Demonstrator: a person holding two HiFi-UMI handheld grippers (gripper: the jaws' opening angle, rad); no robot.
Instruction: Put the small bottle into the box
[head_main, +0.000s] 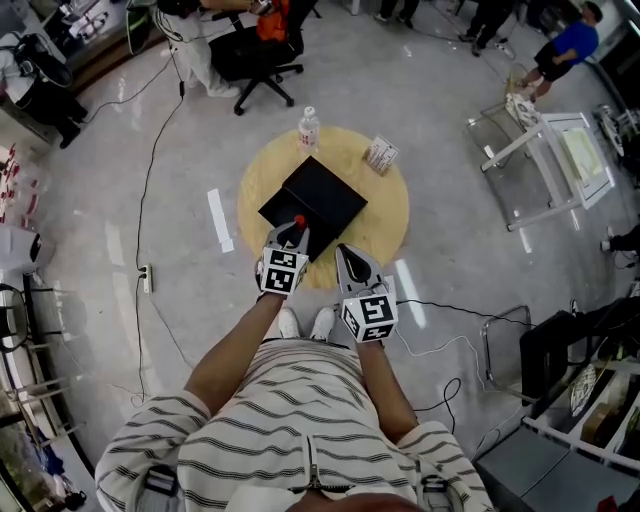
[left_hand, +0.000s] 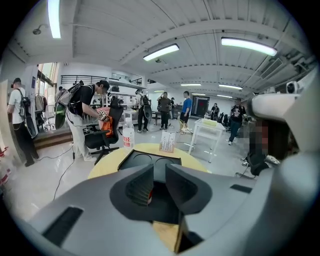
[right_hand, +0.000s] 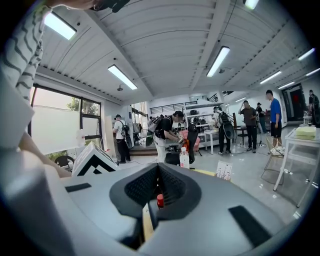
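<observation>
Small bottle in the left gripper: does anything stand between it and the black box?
Nothing visible does. The left gripper holds the small bottle at the near side of the open box. The water bottle and card stand are beyond the box; the right gripper is off to the side.

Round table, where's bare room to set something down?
Widest bare wood on the table is at its right, between the black box and the rim, nearer than the card. A narrower strip runs left of the box. Crowded: the far edge, with water bottle and card; the near edge, with the left gripper and right gripper.
</observation>
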